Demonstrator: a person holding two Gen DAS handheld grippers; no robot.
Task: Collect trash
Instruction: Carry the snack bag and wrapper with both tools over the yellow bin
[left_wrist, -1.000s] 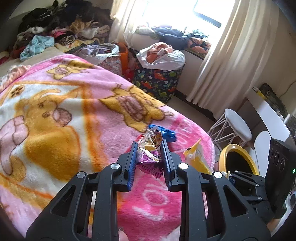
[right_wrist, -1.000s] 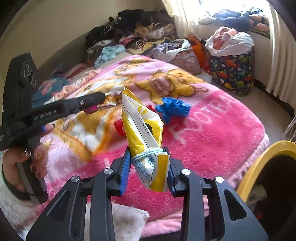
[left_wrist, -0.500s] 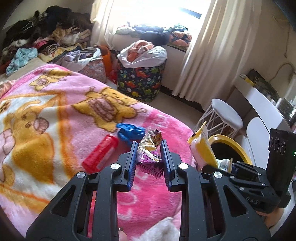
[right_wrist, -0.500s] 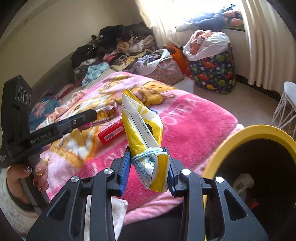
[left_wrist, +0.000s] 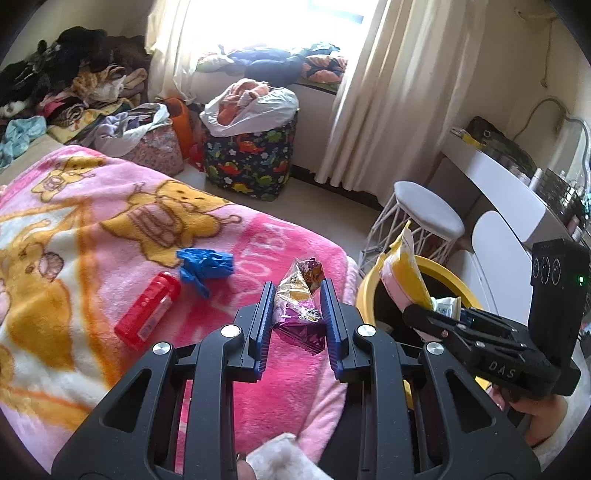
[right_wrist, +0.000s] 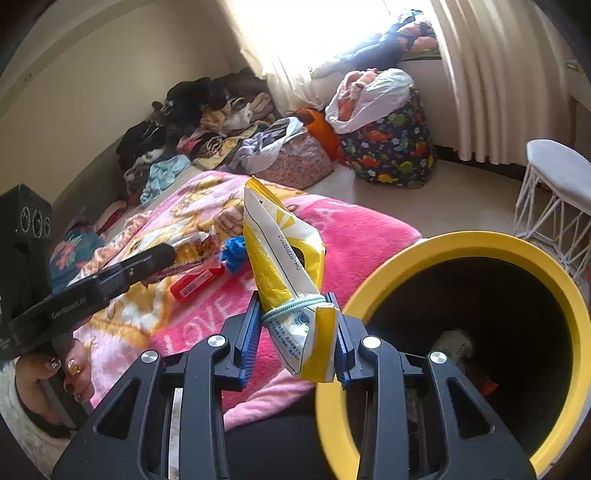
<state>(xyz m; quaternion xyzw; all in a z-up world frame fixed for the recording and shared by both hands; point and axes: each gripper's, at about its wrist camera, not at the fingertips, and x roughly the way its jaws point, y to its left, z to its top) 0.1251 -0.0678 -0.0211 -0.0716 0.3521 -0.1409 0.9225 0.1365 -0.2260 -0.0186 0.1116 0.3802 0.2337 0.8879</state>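
The right gripper (right_wrist: 297, 334) is clamped on a yellow packet (right_wrist: 286, 273) beside the yellow-rimmed bin (right_wrist: 480, 245); the left gripper (left_wrist: 297, 317) pinches a purple wrapper (left_wrist: 299, 299) over the bed's corner. Carrying step (likely): next, hold each over the bin and release.

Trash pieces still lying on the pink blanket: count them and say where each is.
2. A red tube lies near the blanket's middle; a crumpled blue glove lies just beyond it, toward the window. More may be hidden behind the fingers.
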